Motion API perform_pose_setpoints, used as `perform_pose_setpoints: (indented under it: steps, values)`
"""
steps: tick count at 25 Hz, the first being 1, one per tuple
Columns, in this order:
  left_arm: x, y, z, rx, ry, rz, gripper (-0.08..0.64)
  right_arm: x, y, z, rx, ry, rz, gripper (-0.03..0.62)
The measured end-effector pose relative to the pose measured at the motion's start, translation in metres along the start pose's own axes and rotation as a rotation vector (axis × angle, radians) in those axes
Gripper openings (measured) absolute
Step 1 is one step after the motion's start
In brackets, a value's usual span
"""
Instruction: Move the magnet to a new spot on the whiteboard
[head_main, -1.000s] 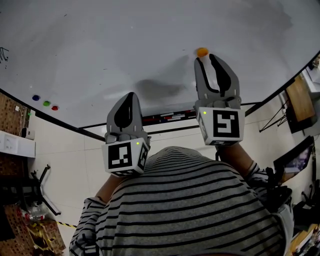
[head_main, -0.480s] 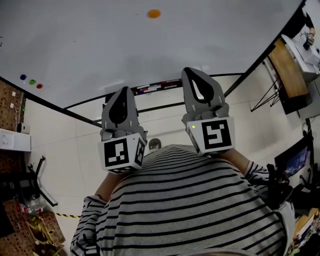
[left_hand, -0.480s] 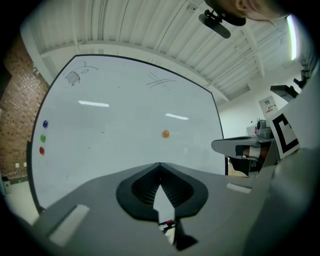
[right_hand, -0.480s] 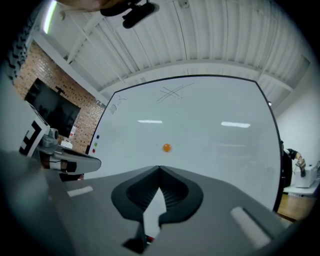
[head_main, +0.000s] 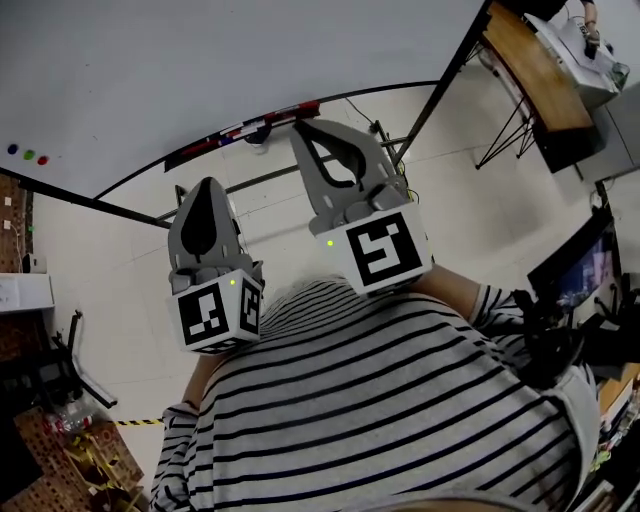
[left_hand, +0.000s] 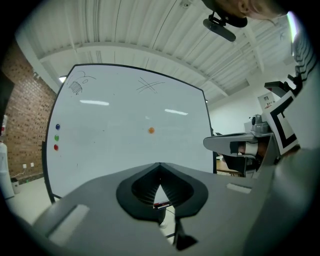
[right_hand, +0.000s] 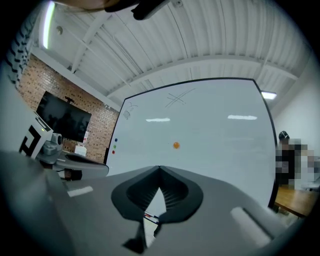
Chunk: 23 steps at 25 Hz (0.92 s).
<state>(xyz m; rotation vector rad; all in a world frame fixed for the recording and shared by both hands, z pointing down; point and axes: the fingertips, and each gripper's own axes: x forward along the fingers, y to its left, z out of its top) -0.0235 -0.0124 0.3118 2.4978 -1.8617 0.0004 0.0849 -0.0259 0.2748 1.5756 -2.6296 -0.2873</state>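
The small orange magnet (left_hand: 151, 130) sticks near the middle of the whiteboard (left_hand: 115, 145), well away from both grippers. The right gripper view shows the magnet (right_hand: 176, 145) on the whiteboard (right_hand: 215, 130) too; the head view does not show it. My left gripper (left_hand: 159, 164) is shut with nothing between its fingers. My right gripper (right_hand: 159, 167) is shut and empty as well. In the head view the left gripper (head_main: 207, 183) and right gripper (head_main: 298, 127) are held low in front of the striped shirt, below the whiteboard (head_main: 200, 70) edge.
Blue, green and red magnets (left_hand: 56, 137) sit in a column at the board's left edge. A marker tray (head_main: 250, 127) runs along the board's bottom. A wooden table (head_main: 535, 60) stands at the right, a brick wall (left_hand: 25, 125) at the left, and a person (right_hand: 287, 160) beside the board.
The right gripper, open beside the orange magnet a second ago, has shut and drawn back. Both grippers have dropped away from the board, and the magnet has left the head view.
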Motion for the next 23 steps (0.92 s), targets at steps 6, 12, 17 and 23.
perform_pose_setpoints:
  steps: [6,12,17,23]
  values:
    - [-0.014,0.015,0.015,0.036,-0.005,-0.015,0.017,0.005,0.023,0.014,0.029,-0.021,0.007,0.000]
    - [-0.020,0.038,0.014,0.045,0.021,-0.025,0.017,0.020,0.048,0.018,0.040,-0.019,0.019,0.000]
    - [-0.022,0.043,0.011,0.034,0.026,-0.041,0.017,0.024,0.061,0.018,0.028,-0.008,0.031,0.000]
    - [-0.016,0.050,0.008,0.022,0.032,-0.077,0.017,0.036,0.069,0.017,0.031,-0.002,0.019,0.000]
